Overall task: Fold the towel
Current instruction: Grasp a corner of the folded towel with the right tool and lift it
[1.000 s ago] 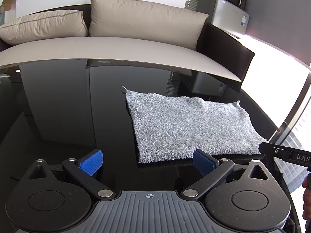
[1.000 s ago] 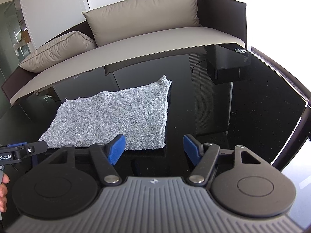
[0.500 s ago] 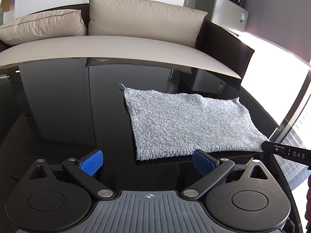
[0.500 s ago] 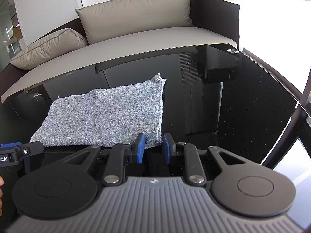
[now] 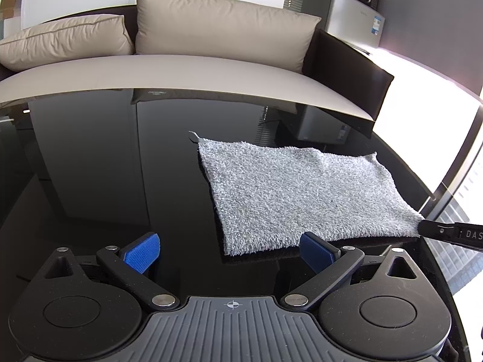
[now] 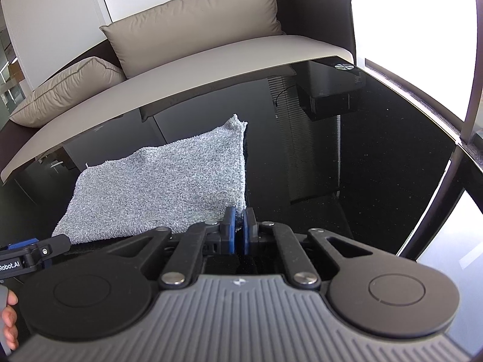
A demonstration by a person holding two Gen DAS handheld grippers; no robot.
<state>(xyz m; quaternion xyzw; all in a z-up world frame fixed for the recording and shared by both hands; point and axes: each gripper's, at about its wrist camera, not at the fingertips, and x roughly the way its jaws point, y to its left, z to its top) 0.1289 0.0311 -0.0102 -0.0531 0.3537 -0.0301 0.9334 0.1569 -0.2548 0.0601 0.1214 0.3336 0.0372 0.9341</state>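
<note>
A grey terry towel (image 5: 299,190) lies flat on the glossy black table (image 5: 90,181). My left gripper (image 5: 231,250) is open, its blue pads either side of the towel's near left corner, just short of it. In the right wrist view the towel (image 6: 169,193) lies ahead to the left. My right gripper (image 6: 238,226) is shut on the towel's near right corner, which looks slightly lifted. The right gripper's tip also shows at the towel's right corner in the left wrist view (image 5: 434,229).
A beige sofa (image 5: 181,69) with cushions runs along the far side of the table. A black box (image 6: 329,96) stands at the back right. The table's right edge (image 6: 446,181) meets a bright window. The left gripper's tip (image 6: 33,253) shows at the left.
My right gripper went from open to shut on the towel's near right corner. The left gripper stayed open and edged slightly towards the towel's left corner.
</note>
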